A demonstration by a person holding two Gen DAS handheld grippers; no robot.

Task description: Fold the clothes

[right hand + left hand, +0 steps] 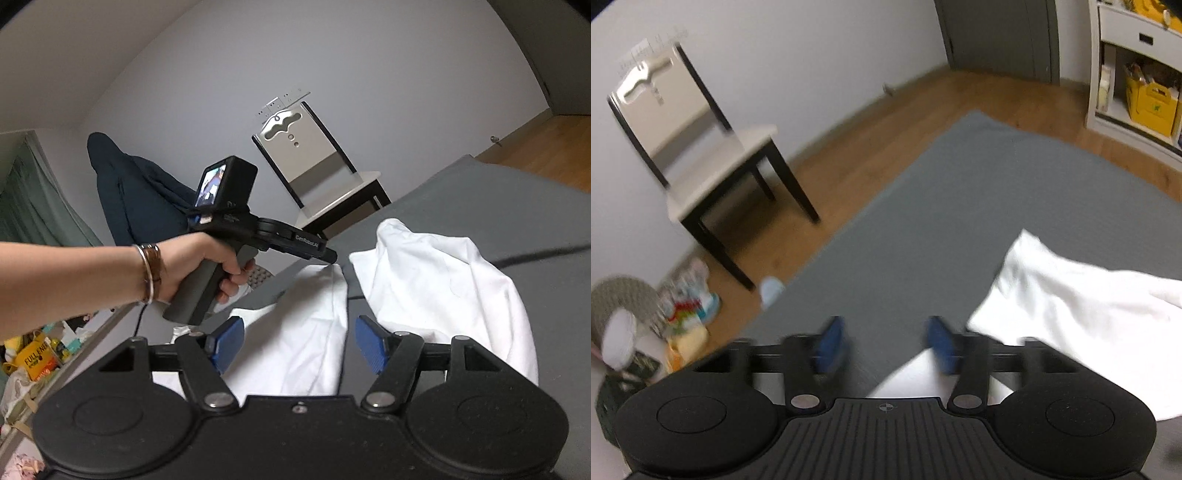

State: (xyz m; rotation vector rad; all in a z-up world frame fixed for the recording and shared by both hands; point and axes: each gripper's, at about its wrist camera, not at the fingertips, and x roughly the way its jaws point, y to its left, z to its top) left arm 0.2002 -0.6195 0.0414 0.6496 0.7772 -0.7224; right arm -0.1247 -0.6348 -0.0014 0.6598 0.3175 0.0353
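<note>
Two tools, both w/ blue pads spread wide, nothing between them. Left tool (886, 345) hangs over the grey bed (923, 206); the left wrist view is blurred. Right tool (299, 341) is over the white cloth (443, 280), pads apart on either side of a fold, not pinching it.

Cloth lies crumpled on the bed: in the right wrist view one bunched lump far right, one flatter strip running near-centre, a dark gap of bed between them. In the left wrist view it sits near right, just beside and partly under the right pad (942, 347).

Right wrist view also shows a hand (207, 258) gripping the left tool's pistol handle, bracelets (151, 273) on the wrist, small screen (212, 184) on top of the unit; its tip is at the strip's far end, contact can't tell.

Chair (698, 147) stands on wood floor (997, 92) left of the bed, by the wall. Shelf (1137, 81) w/ yellow boxes far right. Clutter (683, 317) on the floor near left.
</note>
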